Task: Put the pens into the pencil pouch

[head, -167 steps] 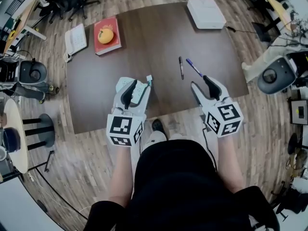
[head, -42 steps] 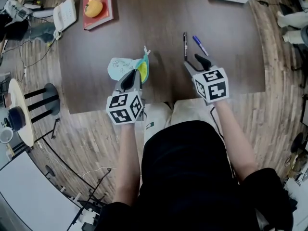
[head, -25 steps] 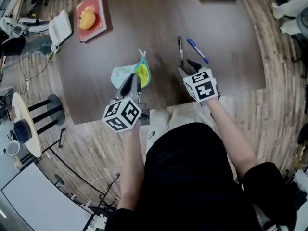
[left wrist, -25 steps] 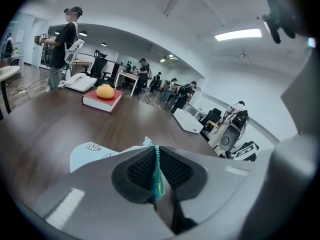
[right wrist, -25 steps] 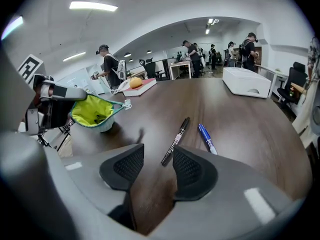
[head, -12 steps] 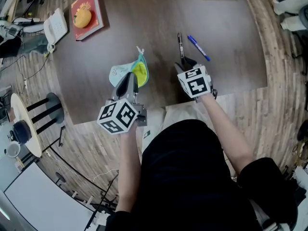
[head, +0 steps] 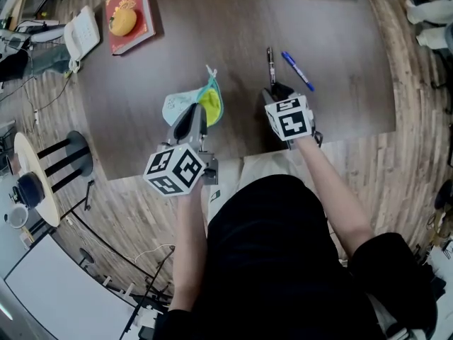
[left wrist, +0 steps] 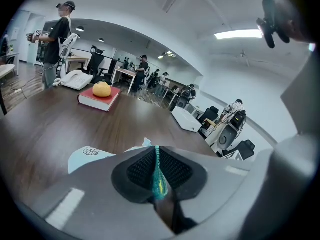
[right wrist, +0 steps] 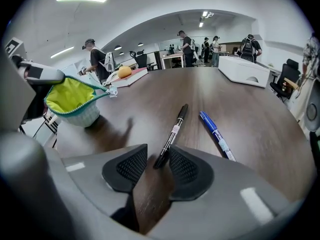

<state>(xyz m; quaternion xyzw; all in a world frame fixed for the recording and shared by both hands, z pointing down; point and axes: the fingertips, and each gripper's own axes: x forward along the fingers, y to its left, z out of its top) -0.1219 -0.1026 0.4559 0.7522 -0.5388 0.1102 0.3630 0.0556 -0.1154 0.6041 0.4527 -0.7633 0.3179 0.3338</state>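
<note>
Now my left gripper [left wrist: 159,183] is clamped on the teal zipper edge of the pencil pouch [head: 185,105], mouth agape, mid-frame in the head view. My right gripper [right wrist: 152,166], jaws apart and just closing, straddles the black pen's [right wrist: 172,132] near end on the worktop [right wrist: 150,91]. The blue pen [right wrist: 216,133] lies just right of it.

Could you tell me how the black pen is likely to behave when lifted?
The black pen looks slim, stiff and round, so it may roll on the smooth table if nudged. Only its near end sits between the right gripper's jaws, which have just been closing, so it may tilt when lifted.
</note>
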